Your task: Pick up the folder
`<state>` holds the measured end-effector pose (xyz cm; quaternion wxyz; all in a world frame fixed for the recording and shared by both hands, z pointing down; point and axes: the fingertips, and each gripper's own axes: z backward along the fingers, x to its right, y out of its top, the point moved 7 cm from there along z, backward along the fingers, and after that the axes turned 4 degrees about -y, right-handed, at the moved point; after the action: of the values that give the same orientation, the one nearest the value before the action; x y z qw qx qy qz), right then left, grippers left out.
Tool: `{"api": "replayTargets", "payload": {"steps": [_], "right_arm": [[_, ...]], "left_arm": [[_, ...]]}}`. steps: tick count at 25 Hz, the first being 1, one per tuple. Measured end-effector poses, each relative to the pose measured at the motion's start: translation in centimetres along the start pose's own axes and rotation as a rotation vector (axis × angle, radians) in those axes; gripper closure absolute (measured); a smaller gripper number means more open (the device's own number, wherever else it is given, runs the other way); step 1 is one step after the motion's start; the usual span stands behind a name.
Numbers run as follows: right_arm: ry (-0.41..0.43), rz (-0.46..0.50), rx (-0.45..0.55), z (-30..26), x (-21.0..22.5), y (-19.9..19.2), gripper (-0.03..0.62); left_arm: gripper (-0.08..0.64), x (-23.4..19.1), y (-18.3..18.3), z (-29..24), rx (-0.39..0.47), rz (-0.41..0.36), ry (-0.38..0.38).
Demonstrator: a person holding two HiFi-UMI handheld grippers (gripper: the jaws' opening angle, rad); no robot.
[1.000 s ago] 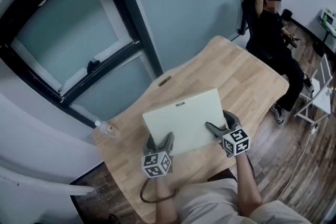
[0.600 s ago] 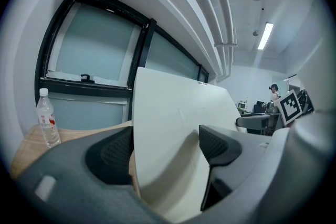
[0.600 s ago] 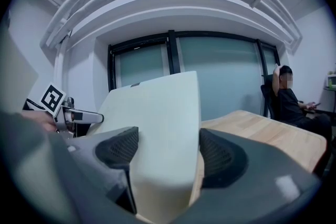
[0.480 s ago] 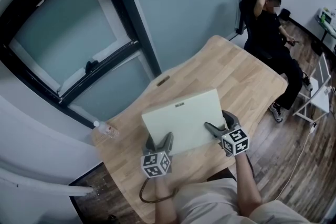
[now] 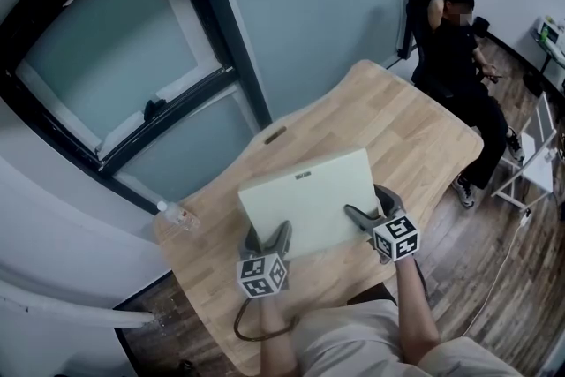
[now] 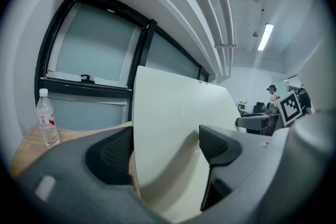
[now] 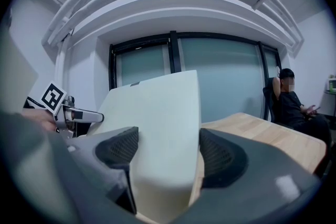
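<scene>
Your left gripper [image 6: 165,147] and right gripper [image 7: 168,152] each clamped the one folder [image 5: 305,194]; one bottle [image 6: 46,123] showed in the left gripper view, not the right gripper view.

place: office | glass partition [image 5: 115,57] | wooden desk [image 5: 397,119] | seated person [image 5: 455,44] | ceiling strip lights [image 6: 266,36]

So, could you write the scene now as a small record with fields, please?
folder: pale, flat, over the table's near half
left hand-held gripper: jaws closed on the folder's near edge
right hand-held gripper: jaws closed on the folder's near right corner
table: light wood
bottle: upright, at the table's left corner
person: seated beyond the table
</scene>
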<state>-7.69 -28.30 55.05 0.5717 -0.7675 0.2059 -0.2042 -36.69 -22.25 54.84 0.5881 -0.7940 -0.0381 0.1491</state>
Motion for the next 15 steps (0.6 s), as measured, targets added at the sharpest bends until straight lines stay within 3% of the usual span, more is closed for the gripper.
{"api": "replayTargets", "payload": {"steps": [15], "right_arm": [[-0.024,0.026,0.008,0.07,-0.06,-0.02,0.225]], "left_arm": [[0.167,0.18,0.24,-0.04,-0.004,-0.009,0.001]]}}
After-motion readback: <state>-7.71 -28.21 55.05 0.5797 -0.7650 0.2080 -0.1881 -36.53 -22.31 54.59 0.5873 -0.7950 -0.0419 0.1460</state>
